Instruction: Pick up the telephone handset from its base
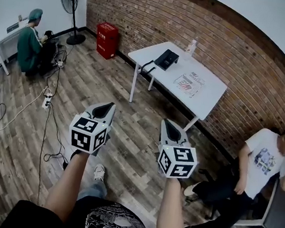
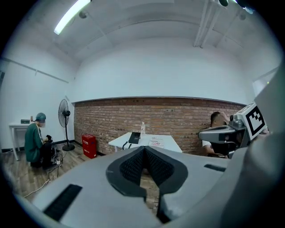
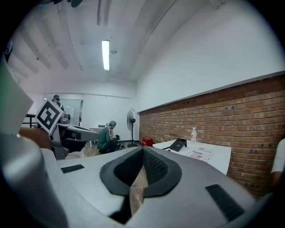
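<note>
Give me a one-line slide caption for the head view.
Shut and empty, the left gripper and right gripper face the white table bearing the telephone.

Left tongs (image 1: 108,107) and right tongs (image 1: 168,125) — both closed, empty, near level.

Telephone (image 1: 166,59) on far table (image 1: 208,98): too small to separate handset from base. Print on the paper (image 1: 189,83) beside it unreadable.

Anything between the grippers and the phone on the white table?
Nothing visible does. The left gripper and right gripper hang shut and empty over open wood floor, well short of the white table. The telephone lies near its left end; bottle behind it, leaflet to its right.
</note>
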Demonstrator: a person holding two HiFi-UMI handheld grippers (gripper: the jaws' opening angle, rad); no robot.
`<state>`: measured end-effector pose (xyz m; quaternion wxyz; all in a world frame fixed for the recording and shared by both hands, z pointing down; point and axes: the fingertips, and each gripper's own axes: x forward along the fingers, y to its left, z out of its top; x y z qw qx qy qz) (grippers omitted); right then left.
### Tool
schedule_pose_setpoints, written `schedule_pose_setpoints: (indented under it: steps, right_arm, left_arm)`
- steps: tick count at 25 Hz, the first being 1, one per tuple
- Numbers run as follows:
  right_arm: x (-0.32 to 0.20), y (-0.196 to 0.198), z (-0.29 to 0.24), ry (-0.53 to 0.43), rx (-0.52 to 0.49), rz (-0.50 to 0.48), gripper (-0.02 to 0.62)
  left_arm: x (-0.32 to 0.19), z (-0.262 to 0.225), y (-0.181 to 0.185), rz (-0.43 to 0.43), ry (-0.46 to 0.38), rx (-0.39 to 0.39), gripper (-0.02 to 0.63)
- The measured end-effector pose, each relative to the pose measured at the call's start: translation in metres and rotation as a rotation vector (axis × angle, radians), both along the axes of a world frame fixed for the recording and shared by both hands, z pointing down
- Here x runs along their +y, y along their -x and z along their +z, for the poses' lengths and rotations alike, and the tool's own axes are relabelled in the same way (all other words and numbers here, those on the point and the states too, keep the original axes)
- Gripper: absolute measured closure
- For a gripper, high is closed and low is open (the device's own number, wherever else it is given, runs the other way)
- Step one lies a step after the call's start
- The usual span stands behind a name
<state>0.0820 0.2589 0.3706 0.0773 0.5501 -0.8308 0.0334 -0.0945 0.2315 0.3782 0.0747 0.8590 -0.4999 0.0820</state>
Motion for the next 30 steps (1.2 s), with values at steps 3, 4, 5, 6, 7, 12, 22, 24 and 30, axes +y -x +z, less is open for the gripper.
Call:
schedule_pose_setpoints:
  steps: [3, 4, 5, 6, 7, 12, 22, 24, 30]
  right_arm:
    - [-0.023, 0.003, 0.002, 0.001, 0.001, 0.008, 0.597]
    - [-0.033, 0.005, 0.003, 0.002, 0.002, 0.012, 0.597]
    - [-0.044, 0.007, 0.004, 0.004, 0.004, 0.015, 0.597]
    - [-0.056, 0.009, 0.004, 0.005, 0.006, 0.019, 0.597]
    - [-0.067, 0.012, 0.005, 0.007, 0.008, 0.022, 0.597]
    - [-0.127, 0.03, 0.006, 0.026, 0.017, 0.04, 0.597]
    - [-0.224, 0.066, 0.005, 0.049, 0.058, 0.08, 0.597]
    - [-0.24, 0.071, 0.007, 0.055, 0.059, 0.092, 0.597]
    - [-0.282, 0.079, 0.009, 0.062, 0.058, 0.131, 0.597]
  left_arm:
    - [-0.025, 0.004, 0.005, 0.005, 0.005, 0.002, 0.601]
    - [-0.036, 0.005, 0.008, 0.007, 0.005, 0.003, 0.601]
    - [-0.047, 0.006, 0.01, 0.01, 0.005, 0.004, 0.601]
    - [-0.059, 0.008, 0.013, 0.012, 0.007, 0.005, 0.601]
    - [-0.072, 0.009, 0.016, 0.015, 0.01, 0.007, 0.601]
    - [-0.136, 0.012, 0.031, 0.039, 0.029, 0.025, 0.601]
    - [-0.241, 0.014, 0.051, 0.129, 0.047, 0.054, 0.598]
    - [-0.258, 0.016, 0.055, 0.145, 0.052, 0.054, 0.598]
    - [-0.306, 0.022, 0.061, 0.196, 0.067, 0.059, 0.563]
